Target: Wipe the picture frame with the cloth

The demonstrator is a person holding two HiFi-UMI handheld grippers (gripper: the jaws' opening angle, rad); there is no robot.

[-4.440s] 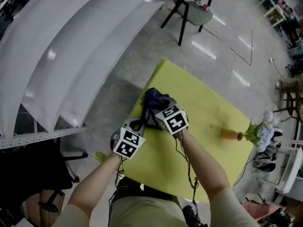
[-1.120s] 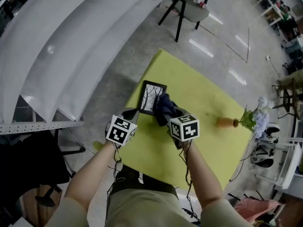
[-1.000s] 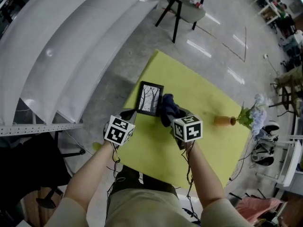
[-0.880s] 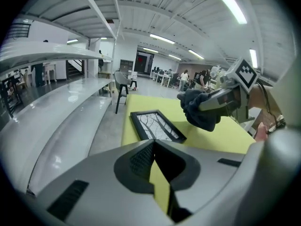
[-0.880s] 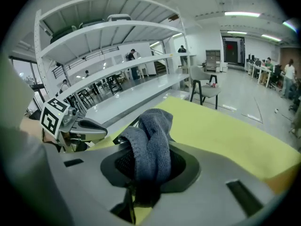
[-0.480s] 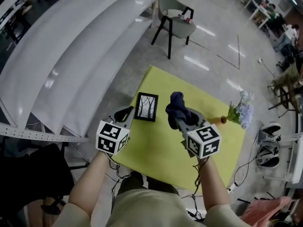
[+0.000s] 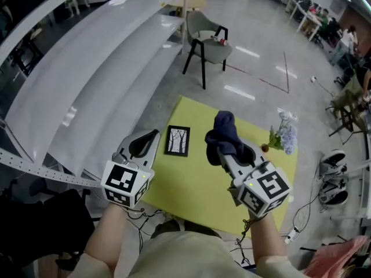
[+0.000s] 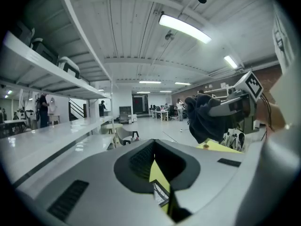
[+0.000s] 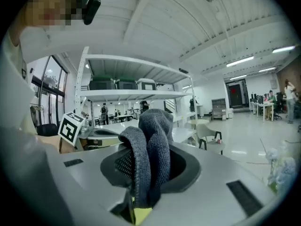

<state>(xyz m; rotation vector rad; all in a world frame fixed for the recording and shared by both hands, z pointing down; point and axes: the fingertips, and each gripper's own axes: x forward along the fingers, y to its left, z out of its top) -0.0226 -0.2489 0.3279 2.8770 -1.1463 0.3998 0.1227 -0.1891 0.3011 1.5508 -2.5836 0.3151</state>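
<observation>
Above the table (image 7: 191,184), right gripper (image 7: 231,154) clenched cloth (image 7: 223,133), left gripper (image 7: 146,141) closed empty; wiping would need the frame (image 7: 178,141) steadied.

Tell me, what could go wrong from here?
The picture frame lies loose near the edge of the table, and the left gripper isn't holding it, so wiping might push it off. The right gripper holds the cloth bunched; it could slip. The flower vase nearby might get knocked.

No readable text, label, brand or number shows in any view
</observation>
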